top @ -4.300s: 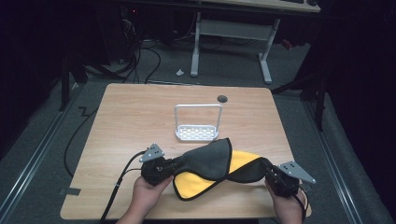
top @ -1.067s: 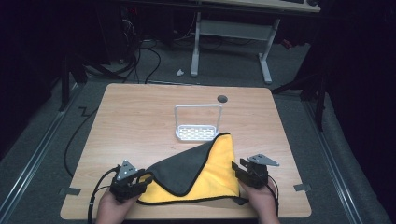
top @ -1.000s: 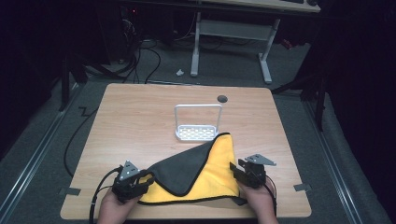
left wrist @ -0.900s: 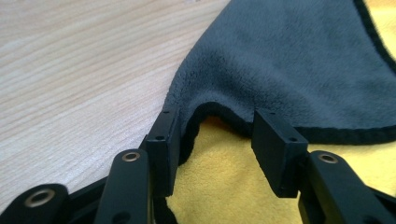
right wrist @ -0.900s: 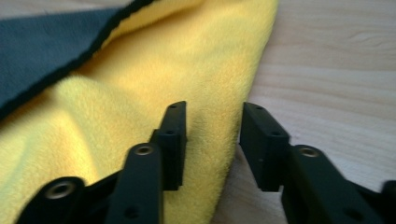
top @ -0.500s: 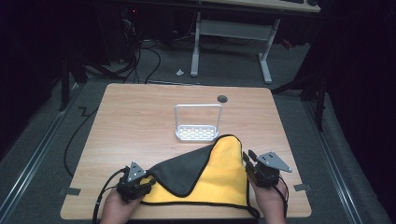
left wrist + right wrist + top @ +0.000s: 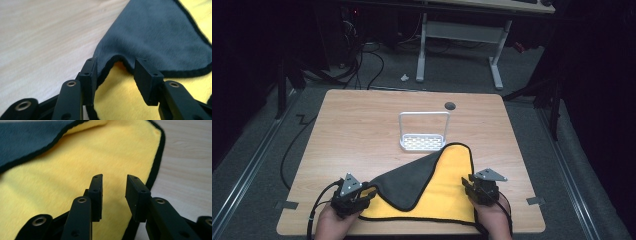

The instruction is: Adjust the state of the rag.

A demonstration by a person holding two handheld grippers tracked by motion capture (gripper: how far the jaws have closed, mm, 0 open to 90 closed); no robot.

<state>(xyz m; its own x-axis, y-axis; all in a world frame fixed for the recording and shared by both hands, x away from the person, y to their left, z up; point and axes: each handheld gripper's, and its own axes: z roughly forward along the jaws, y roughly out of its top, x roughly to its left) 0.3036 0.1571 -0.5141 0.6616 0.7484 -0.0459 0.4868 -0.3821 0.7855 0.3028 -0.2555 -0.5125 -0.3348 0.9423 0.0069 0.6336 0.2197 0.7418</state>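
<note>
Now we have the cloth down flat on the bench, where a few seconds ago it hung bunched and lifted between our two grippers. It lies at the 6 o'clock edge of the bench, yellow side up, with the grey face folded over from the 9 o'clock side toward 12, its peak ending just short of the white rack.

Both sets of jaws are now parted. On the left gripper they stand well apart around a small hump in the grey hem, with nothing clamped between them. On the right gripper they gape a little less, hovering over the yellow pile near the black-edged border at 3 o'clock, and they hold nothing either. In the high view the right gripper has drifted outward toward 3 o'clock in the last second, and the cloth has spread with it.

We judge that the laying-out is done and the release just made. What remains, we think, is a fresh pinch on a corner for the next fold, with the raised hem at the left an easy bite.
</note>
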